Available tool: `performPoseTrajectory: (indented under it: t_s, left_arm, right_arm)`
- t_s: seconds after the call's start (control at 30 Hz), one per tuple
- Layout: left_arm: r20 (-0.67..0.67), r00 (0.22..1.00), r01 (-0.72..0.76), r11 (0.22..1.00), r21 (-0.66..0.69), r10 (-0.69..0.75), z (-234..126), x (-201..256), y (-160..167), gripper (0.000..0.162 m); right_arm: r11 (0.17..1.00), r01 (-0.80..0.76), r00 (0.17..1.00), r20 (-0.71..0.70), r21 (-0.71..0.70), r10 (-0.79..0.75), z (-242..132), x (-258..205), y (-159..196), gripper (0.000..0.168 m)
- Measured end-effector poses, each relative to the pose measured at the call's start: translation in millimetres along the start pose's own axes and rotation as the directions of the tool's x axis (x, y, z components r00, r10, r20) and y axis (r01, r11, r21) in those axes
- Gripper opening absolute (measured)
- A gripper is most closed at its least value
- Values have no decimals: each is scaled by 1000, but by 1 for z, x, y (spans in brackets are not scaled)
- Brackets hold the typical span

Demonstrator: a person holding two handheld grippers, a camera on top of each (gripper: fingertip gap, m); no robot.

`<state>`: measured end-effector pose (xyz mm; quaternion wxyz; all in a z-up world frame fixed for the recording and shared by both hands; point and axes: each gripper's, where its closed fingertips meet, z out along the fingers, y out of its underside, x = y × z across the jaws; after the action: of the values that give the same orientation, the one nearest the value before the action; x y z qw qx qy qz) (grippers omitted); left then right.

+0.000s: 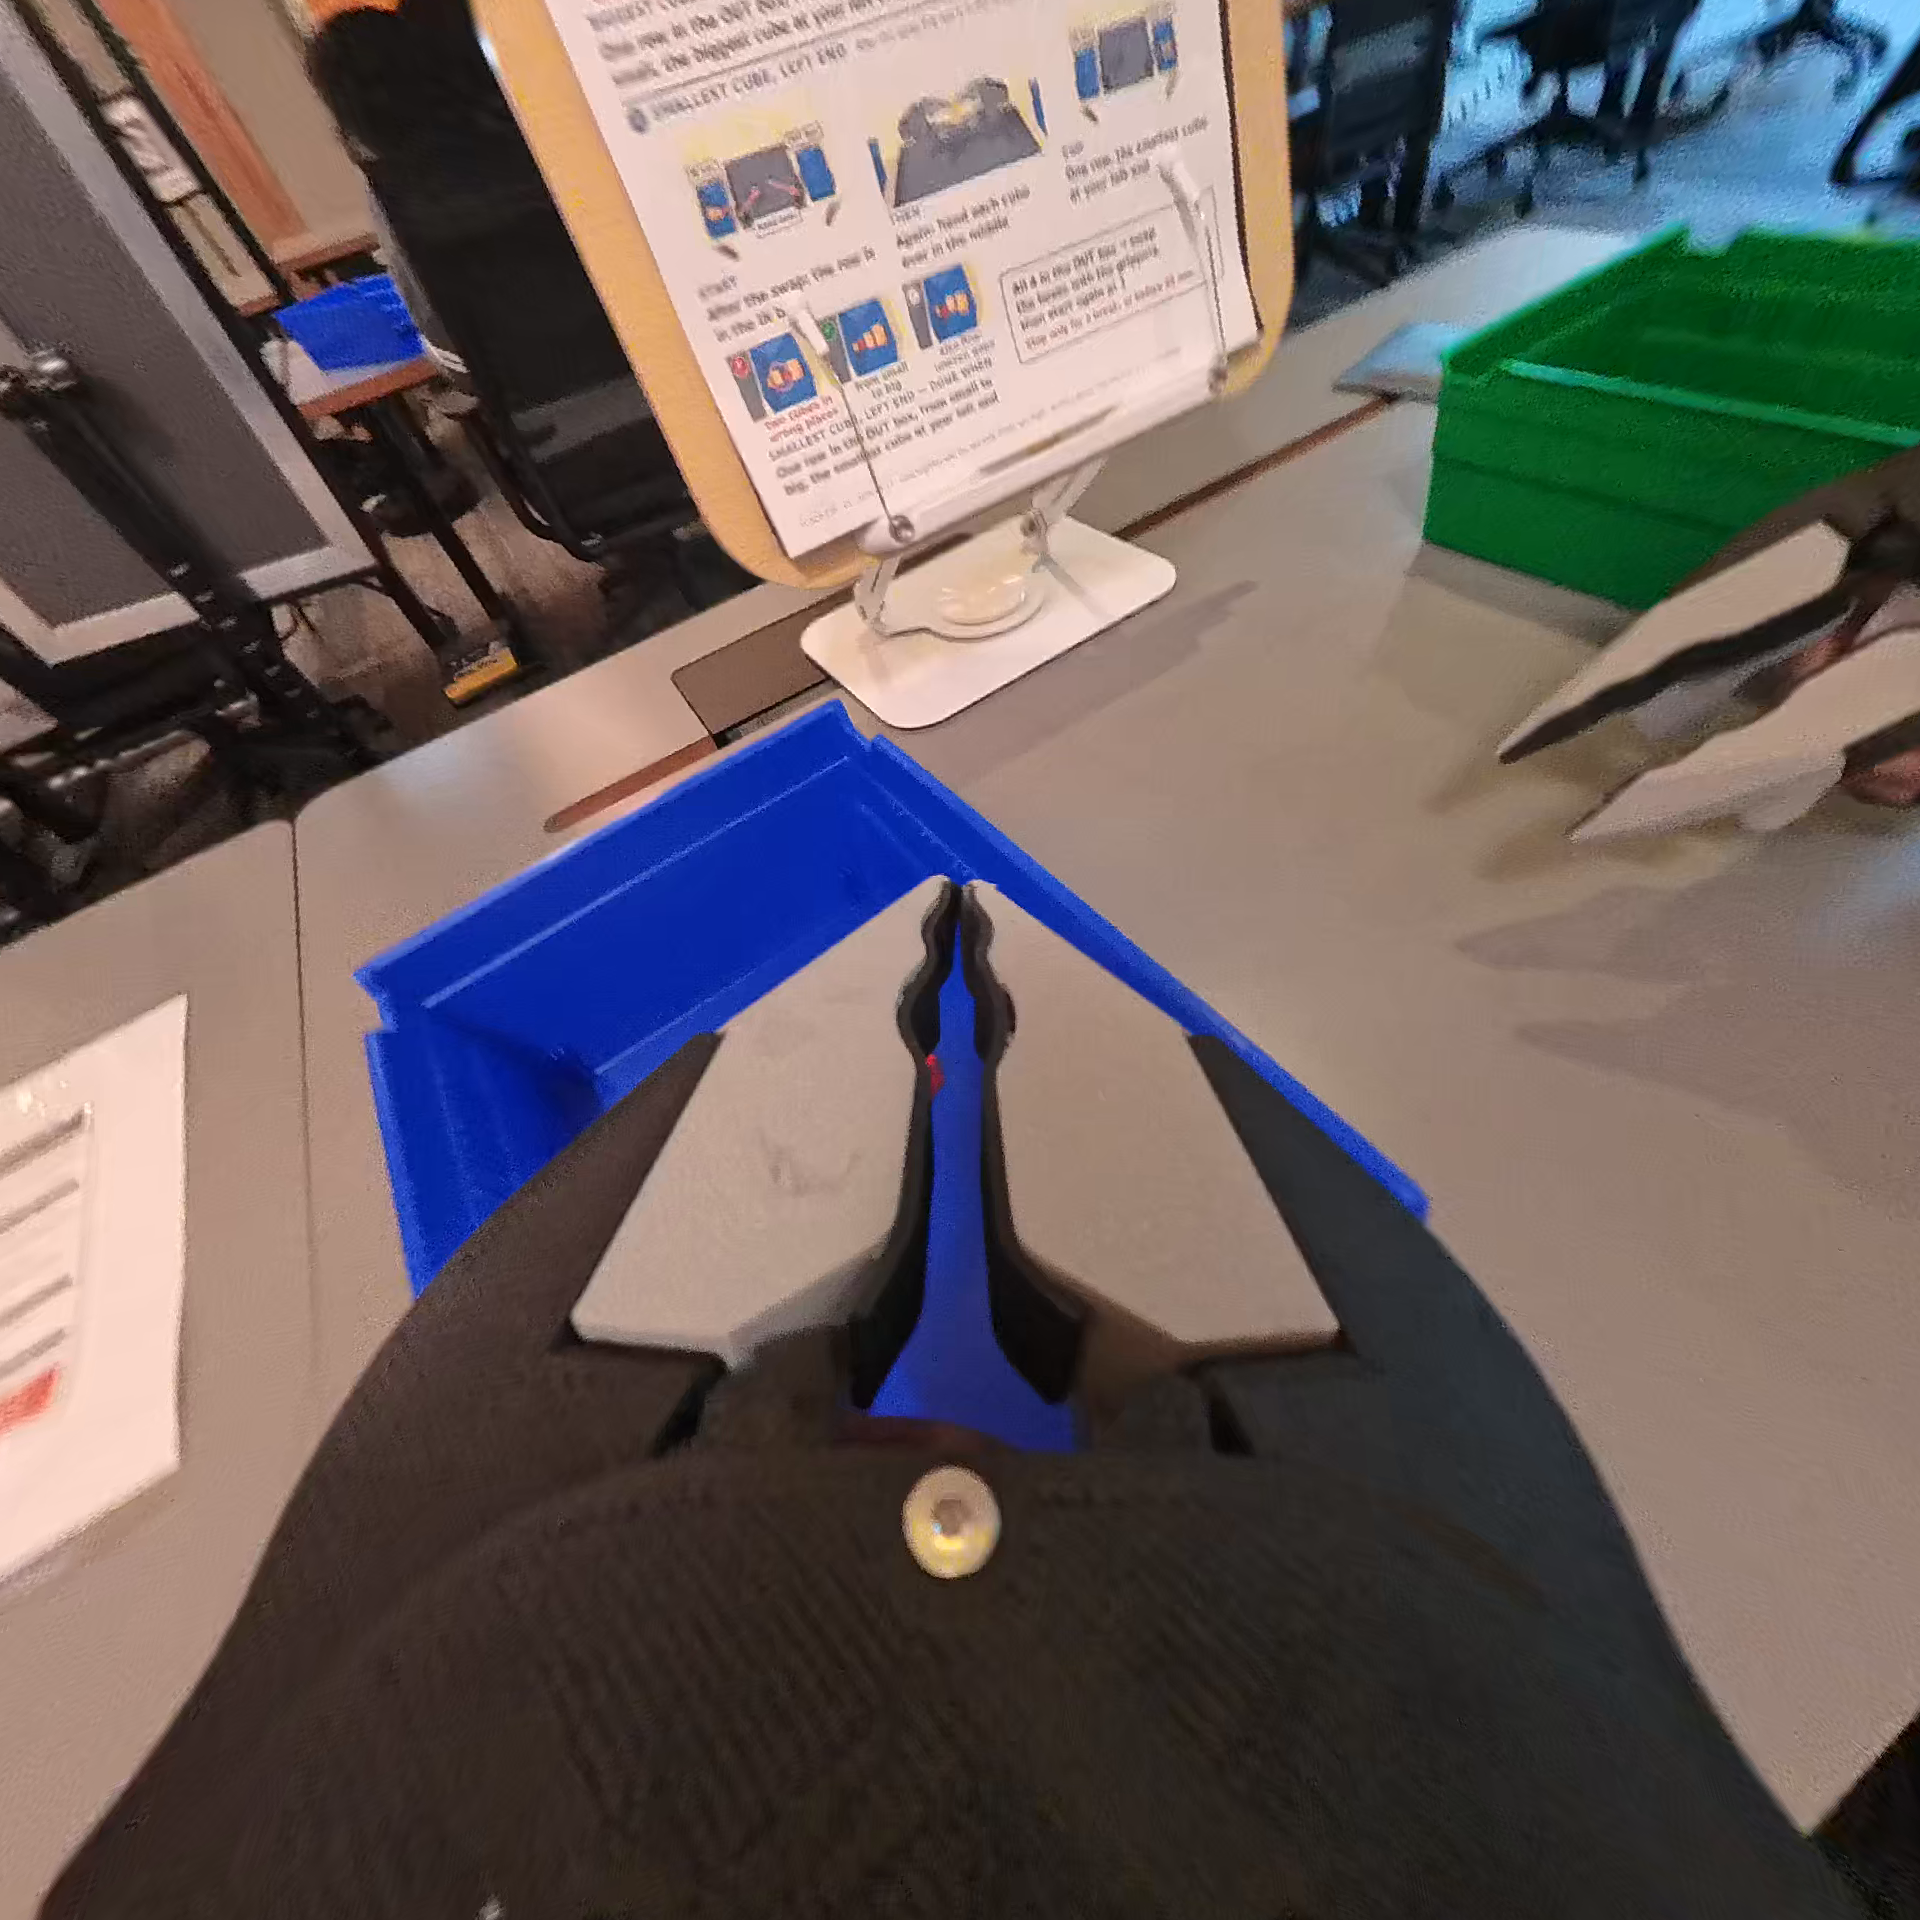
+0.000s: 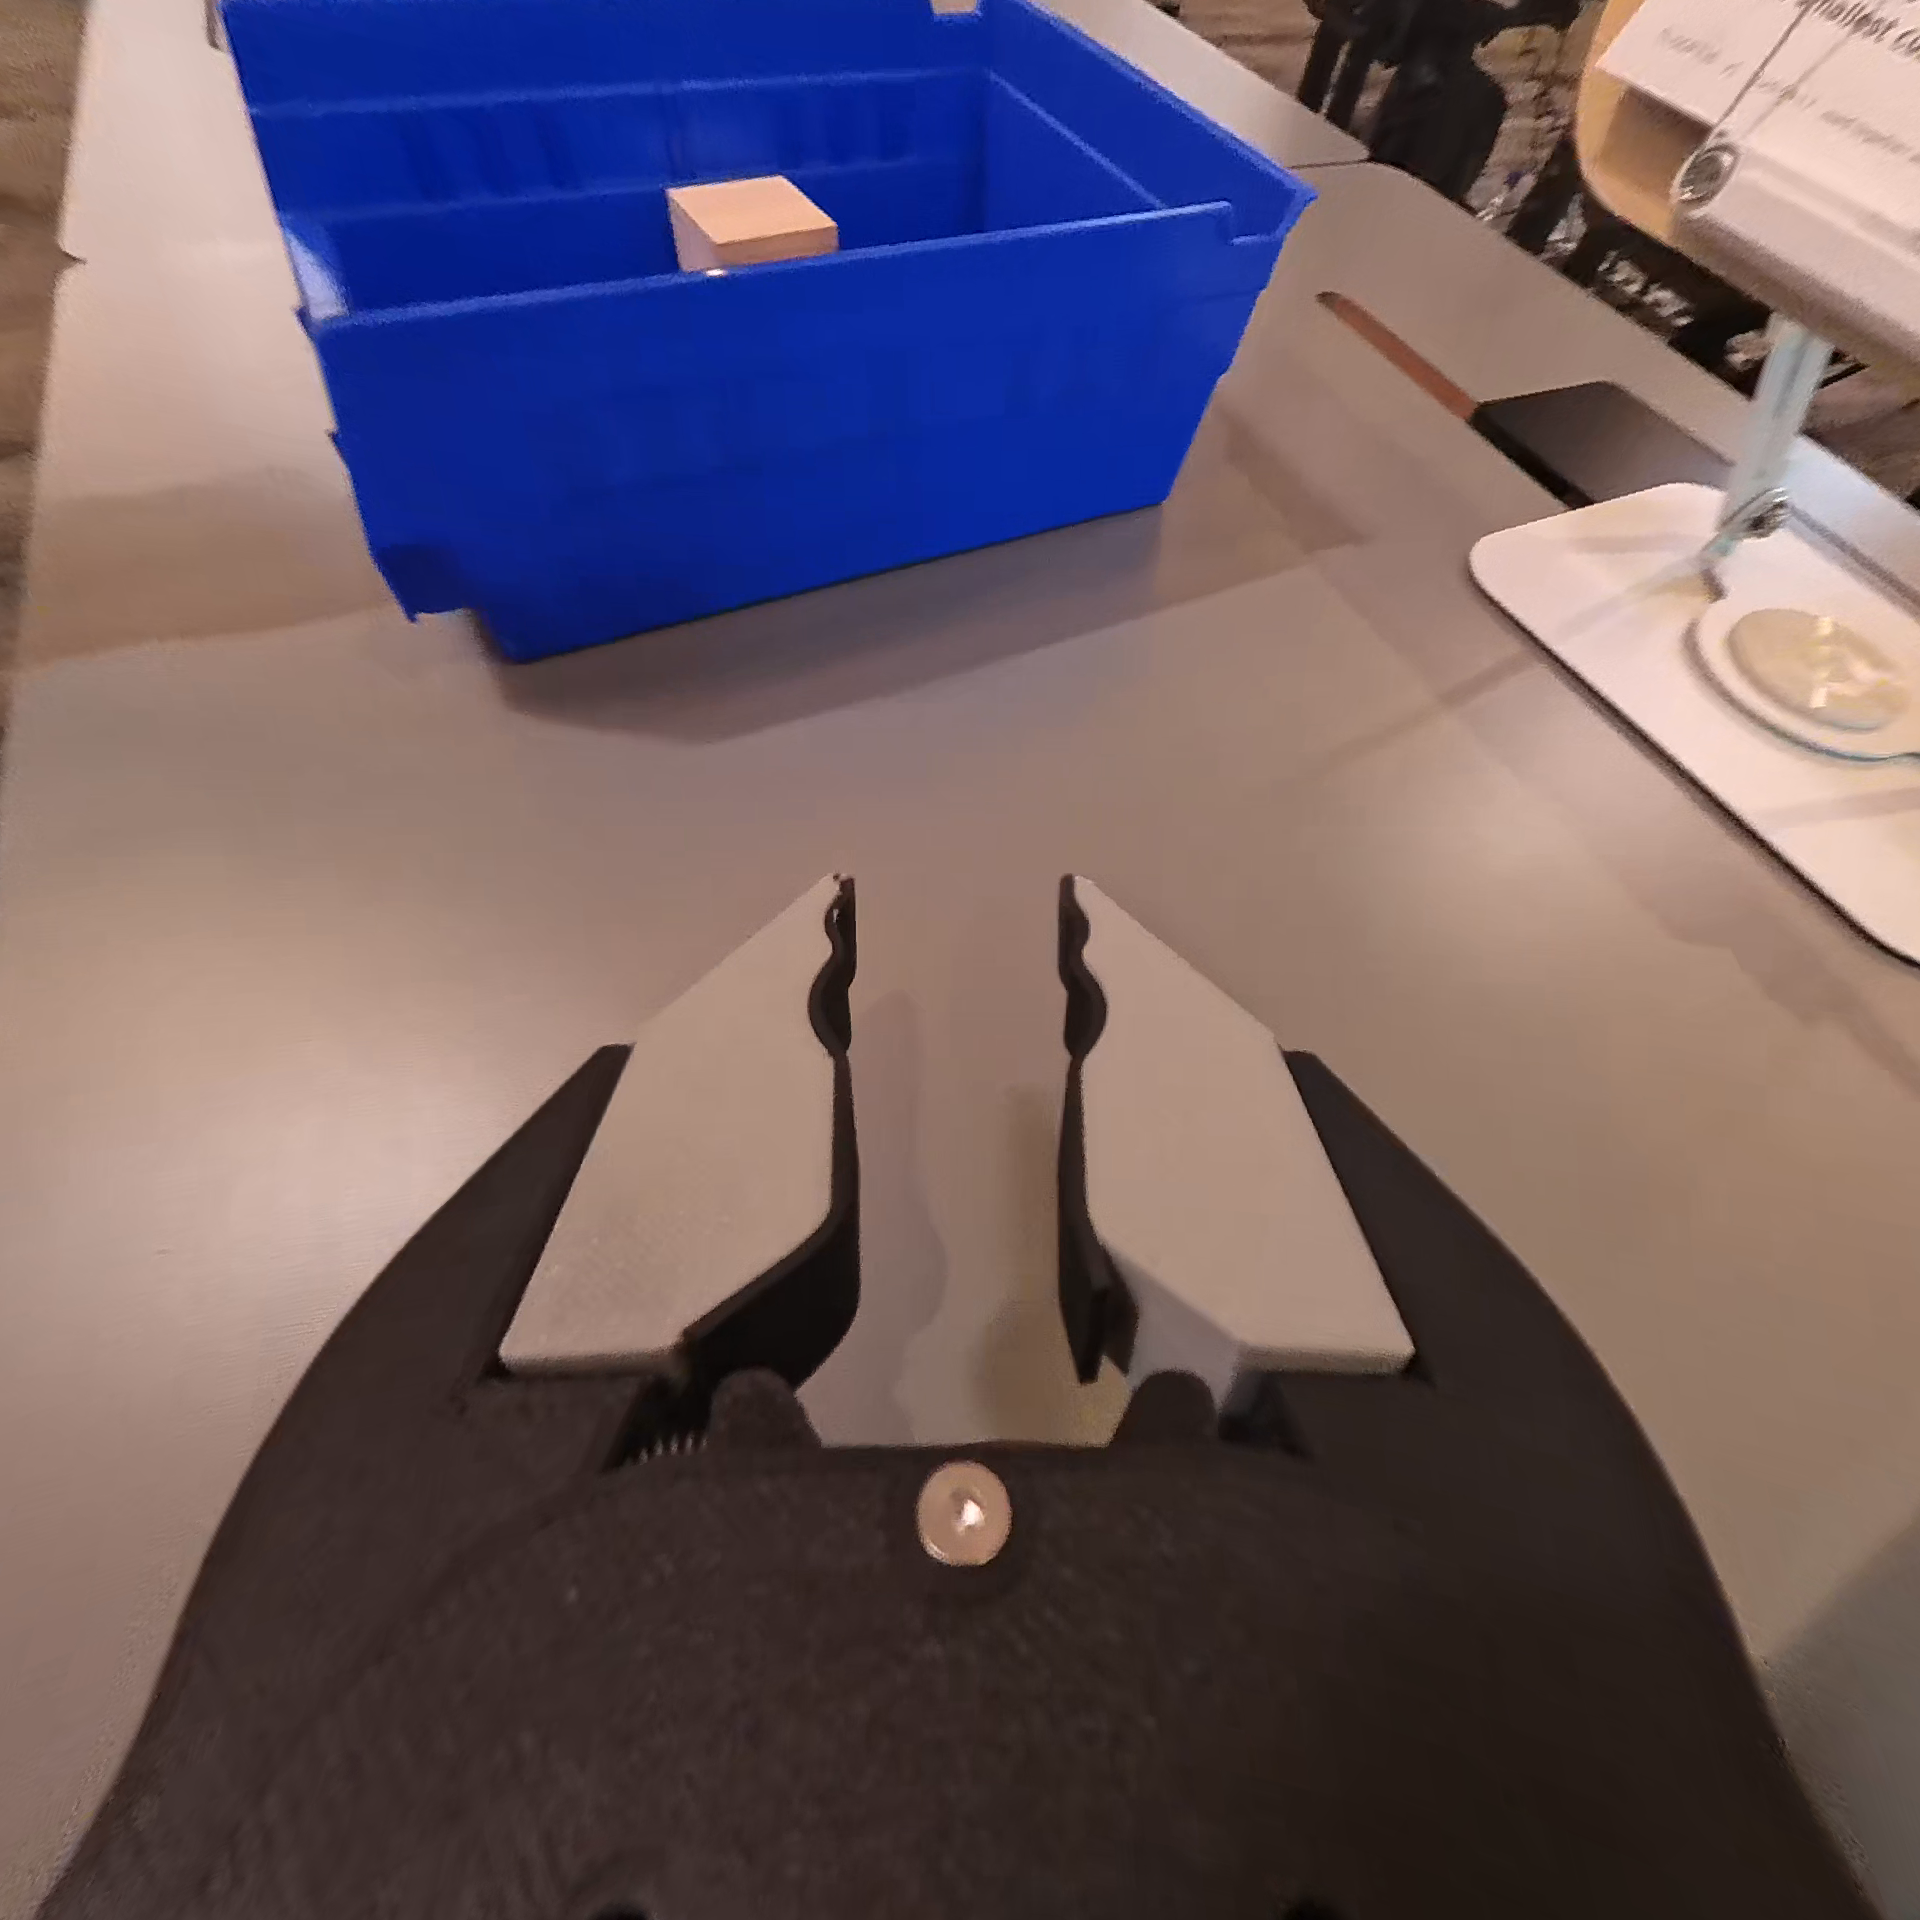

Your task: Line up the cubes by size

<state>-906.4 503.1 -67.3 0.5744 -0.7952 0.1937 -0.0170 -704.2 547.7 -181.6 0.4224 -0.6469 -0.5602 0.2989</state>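
Blue bin sits on the grey table, ahead of the right gripper. One wooden cube rests inside it, near the front wall. Right gripper hovers over bare tabletop, fingers parted, holding nothing. Left gripper is above the bin, tips nearly touching; a small red speck shows between the fingers, nature undetermined. Green bin stands ahead and right of it; instruction sheet on a white stand straight ahead.
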Motion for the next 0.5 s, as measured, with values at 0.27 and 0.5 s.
performPoseTrajectory:
  t_s: [0.27,0.5]
  left_arm:
    - [-407,785,-609,702,-369,467,55,-8,66,45]
    - [-615,659,-734,548,-401,432,90,-9,119,44]
  right_arm:
    - [997,58,998,-28,-50,-60,5,-1,16,54]
    - [998,19,999,-28,-54,-20,2,6,26,53]
